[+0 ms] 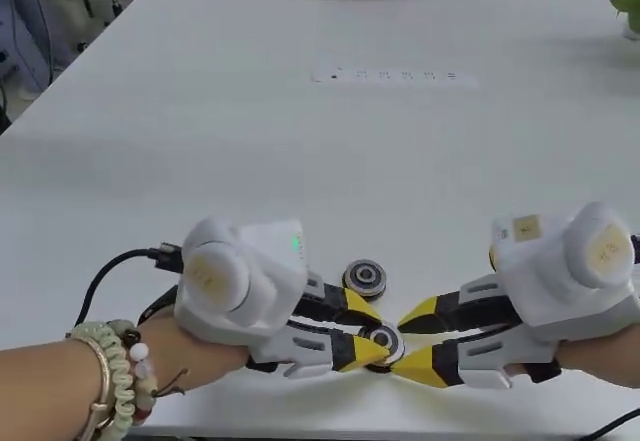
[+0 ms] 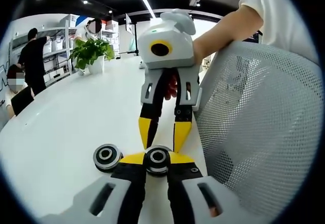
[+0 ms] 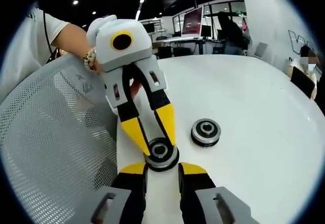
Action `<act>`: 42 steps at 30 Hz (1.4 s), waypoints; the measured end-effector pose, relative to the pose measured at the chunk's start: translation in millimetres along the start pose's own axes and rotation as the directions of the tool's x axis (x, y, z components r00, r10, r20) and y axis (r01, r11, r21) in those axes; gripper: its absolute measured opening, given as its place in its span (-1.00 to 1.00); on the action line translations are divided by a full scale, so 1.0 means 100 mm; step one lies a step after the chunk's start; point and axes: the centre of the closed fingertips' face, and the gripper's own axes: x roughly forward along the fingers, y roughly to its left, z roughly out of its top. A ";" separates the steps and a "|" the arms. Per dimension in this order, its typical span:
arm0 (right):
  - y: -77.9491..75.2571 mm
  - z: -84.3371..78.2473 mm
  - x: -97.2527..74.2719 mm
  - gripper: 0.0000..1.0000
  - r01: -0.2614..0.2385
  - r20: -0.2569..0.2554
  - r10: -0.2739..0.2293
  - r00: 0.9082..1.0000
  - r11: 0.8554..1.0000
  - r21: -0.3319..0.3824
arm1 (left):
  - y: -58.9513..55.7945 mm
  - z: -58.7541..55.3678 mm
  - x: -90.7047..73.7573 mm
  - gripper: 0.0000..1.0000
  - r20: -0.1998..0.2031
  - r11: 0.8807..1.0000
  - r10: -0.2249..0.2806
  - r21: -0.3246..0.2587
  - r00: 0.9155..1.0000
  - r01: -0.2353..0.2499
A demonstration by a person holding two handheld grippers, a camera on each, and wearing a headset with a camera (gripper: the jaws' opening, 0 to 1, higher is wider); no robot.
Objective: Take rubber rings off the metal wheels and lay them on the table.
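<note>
Black and thin, a rubber ring [image 3: 174, 161] wraps the small round metal wheel [image 1: 381, 343], which lies flat on the white table [image 1: 300, 161] at 6 o'clock in the head view, close to the near edge. The left claw [image 3: 158, 145], reaching in from 9 o'clock, pinches this wheel across its sides. The right claw [image 2: 161, 147], from 3 o'clock, is spread, its yellow tips just at the wheel's rim and gripping nothing. A second black-rimmed metal wheel [image 1: 364, 278] rests just beside, at 11 o'clock of the first, with its ring on as well. The ring looks snug, so a shallow bite by the right claw could slide off it, and a hard tug could twist the wheel out of the left claw's hold. This near the edge, a freed wheel might roll off toward the grey mesh chair back [image 2: 254, 132] or knock its neighbour.
</note>
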 end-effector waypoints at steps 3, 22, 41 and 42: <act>0.01 0.00 0.00 -0.61 -0.003 -0.004 0.002 1.000 1.000 -0.012 | -0.02 0.00 0.02 -0.85 0.003 1.000 -0.012 0.004 1.000 0.012; -0.06 -0.03 -0.04 -1.00 0.028 -0.052 -0.032 0.998 0.997 -0.073 | 0.00 -0.01 0.03 -0.85 0.024 1.000 -0.015 0.005 1.000 0.015; -0.12 -0.02 -0.12 -1.00 -0.052 0.062 0.024 0.998 0.874 0.484 | 0.00 -0.01 0.02 -0.86 0.035 1.000 -0.019 0.008 0.999 0.018; -0.12 -0.02 -0.12 -1.00 -0.054 0.066 0.024 0.998 0.870 0.491 | 0.00 -0.01 0.02 -0.86 0.036 1.000 -0.018 0.008 0.999 0.018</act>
